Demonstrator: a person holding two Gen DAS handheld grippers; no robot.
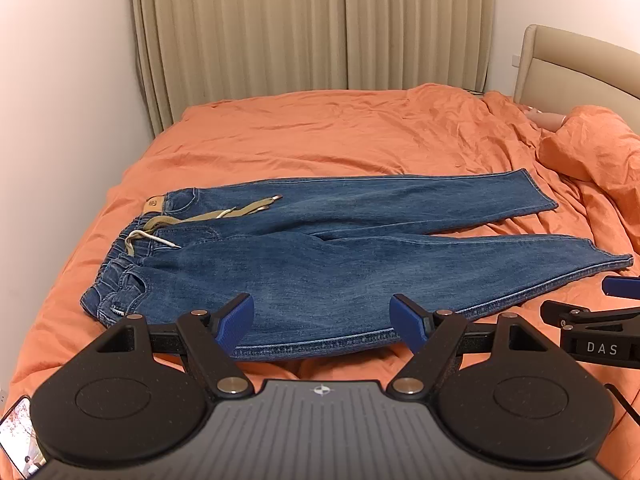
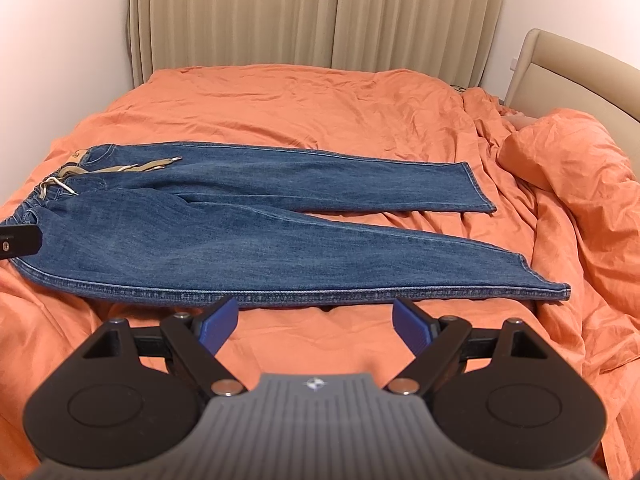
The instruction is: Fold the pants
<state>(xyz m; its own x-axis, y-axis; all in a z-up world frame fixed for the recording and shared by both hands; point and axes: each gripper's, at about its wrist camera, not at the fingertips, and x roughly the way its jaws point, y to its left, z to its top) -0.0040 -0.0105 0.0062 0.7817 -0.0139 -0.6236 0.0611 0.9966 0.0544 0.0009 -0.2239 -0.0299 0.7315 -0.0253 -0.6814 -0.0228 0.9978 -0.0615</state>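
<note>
Blue jeans [image 1: 320,256] lie flat on the orange bed, waistband to the left, both legs stretched to the right and spread apart at the hems. A tan drawstring [image 1: 224,214] lies over the waist. My left gripper [image 1: 322,316] is open, hovering just above the near side seam by the hip. In the right wrist view the jeans [image 2: 240,232] fill the middle, and my right gripper [image 2: 314,320] is open over bare sheet just short of the near leg's seam. The right gripper [image 1: 592,312] also shows at the right edge of the left wrist view.
The orange duvet [image 2: 320,112] covers the whole bed and bunches into a mound at the right [image 2: 568,152]. A beige headboard [image 2: 580,68] stands at the right, curtains [image 2: 312,12] behind, a white wall at the left. A phone [image 1: 18,436] shows at the lower left.
</note>
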